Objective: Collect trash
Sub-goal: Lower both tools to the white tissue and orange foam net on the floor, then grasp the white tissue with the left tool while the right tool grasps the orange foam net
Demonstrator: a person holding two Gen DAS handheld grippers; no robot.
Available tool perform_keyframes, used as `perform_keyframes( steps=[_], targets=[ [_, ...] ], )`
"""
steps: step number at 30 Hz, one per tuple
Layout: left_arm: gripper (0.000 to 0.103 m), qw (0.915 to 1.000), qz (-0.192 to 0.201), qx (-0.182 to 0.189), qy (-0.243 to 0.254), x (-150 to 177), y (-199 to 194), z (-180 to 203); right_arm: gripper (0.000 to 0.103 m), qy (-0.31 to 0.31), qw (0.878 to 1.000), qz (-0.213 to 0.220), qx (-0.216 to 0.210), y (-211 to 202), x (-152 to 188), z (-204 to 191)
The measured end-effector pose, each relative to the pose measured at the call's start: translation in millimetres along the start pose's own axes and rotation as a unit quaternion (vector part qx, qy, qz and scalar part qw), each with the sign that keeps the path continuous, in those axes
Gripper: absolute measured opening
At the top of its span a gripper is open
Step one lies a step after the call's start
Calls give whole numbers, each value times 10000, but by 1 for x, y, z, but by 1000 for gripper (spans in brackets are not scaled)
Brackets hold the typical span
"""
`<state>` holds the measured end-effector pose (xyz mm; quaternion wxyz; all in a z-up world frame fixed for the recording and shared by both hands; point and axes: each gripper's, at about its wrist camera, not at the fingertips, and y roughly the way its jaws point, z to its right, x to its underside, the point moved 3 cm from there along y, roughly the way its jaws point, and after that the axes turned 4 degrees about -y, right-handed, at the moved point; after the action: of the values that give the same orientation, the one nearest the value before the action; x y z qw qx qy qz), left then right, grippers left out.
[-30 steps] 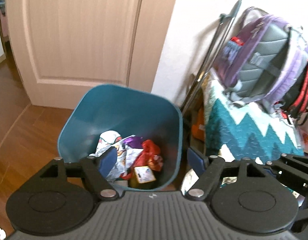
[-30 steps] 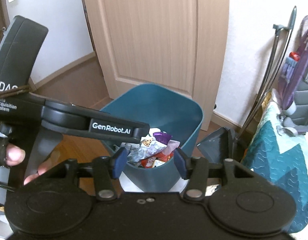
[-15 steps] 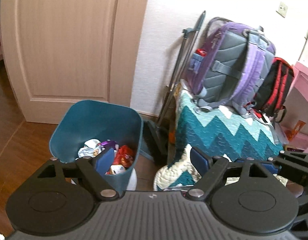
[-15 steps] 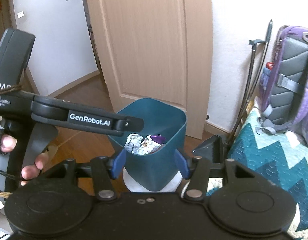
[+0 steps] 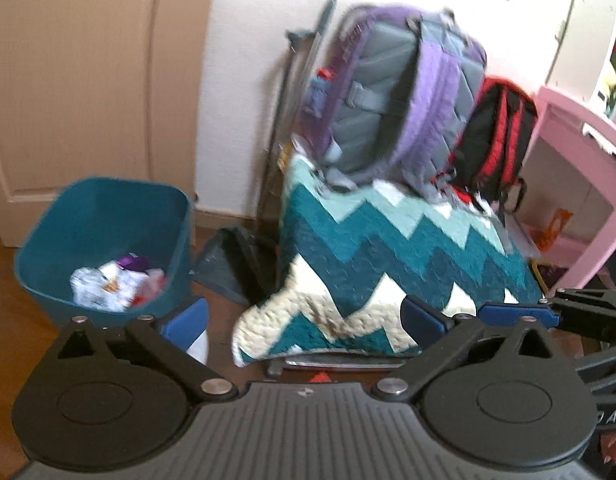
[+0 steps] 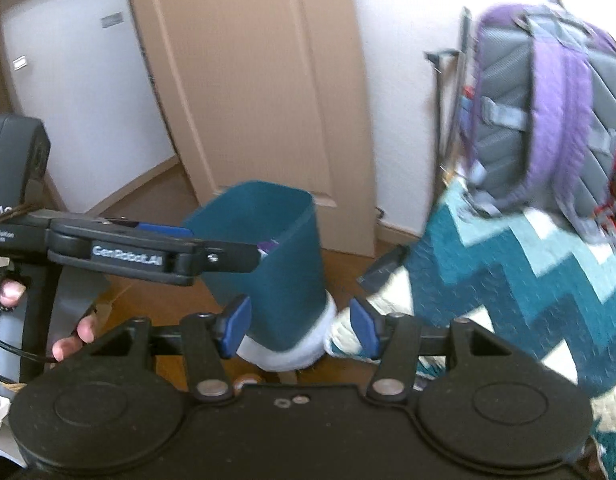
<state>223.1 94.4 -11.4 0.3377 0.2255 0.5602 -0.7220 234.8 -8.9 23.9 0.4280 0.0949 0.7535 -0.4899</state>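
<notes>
Teal plastic bin (image 5: 108, 216), crumpled wrappers (image 5: 116, 280) | left claw (image 5: 304, 316) spread | right claw (image 6: 300, 326) spread

1. This is a home, most likely a bedroom or a child's room.
2. A beige panelled door (image 6: 264, 92) stands in the upper middle of the right wrist view, above a brown wooden floor (image 6: 156, 188).
3. A purple and grey backpack (image 5: 404, 92) and a black and red backpack (image 5: 496, 140) rest on a teal zigzag quilt (image 5: 388, 256) at centre.
4. A pink shelf unit (image 5: 580, 168) fills the right edge.
5. A teal bin (image 5: 104, 216) with wrappers sits lower left, beside a dustpan (image 5: 228, 268).
</notes>
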Motion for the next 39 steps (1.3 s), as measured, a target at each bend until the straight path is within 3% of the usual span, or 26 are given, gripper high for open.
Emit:
perform_keyframes(
  steps=[5, 9, 13, 18, 26, 34, 39],
  targets=[
    [103, 9987, -453, 223, 50, 31, 53, 16, 55, 427, 9979, -371, 311, 21, 45, 56],
    [103, 9961, -864, 78, 139, 60, 105, 25, 55, 703, 9934, -737, 528, 49, 82, 96],
    [103, 9894, -1418, -128, 297, 92, 161, 26, 55, 912, 9872, -1181, 563, 81, 122, 125],
    [103, 9796, -1844, -315, 740, 125, 218, 25, 55, 1204, 9771, -1660, 563, 123, 168, 158],
    [103, 9533, -2444, -311, 1746, 170, 309, 19, 55, 643, 9699, -2274, 588, 202, 226, 181],
    [102, 9360, -3072, -405, 1668, 217, 399, -8, 55, 166, 9633, -2628, 521, 286, 274, 191],
    [102, 9331, -3239, -347, 1521, 238, 440, -17, 55, 96, 9598, -2783, 350, 331, 297, 196]
  ],
)
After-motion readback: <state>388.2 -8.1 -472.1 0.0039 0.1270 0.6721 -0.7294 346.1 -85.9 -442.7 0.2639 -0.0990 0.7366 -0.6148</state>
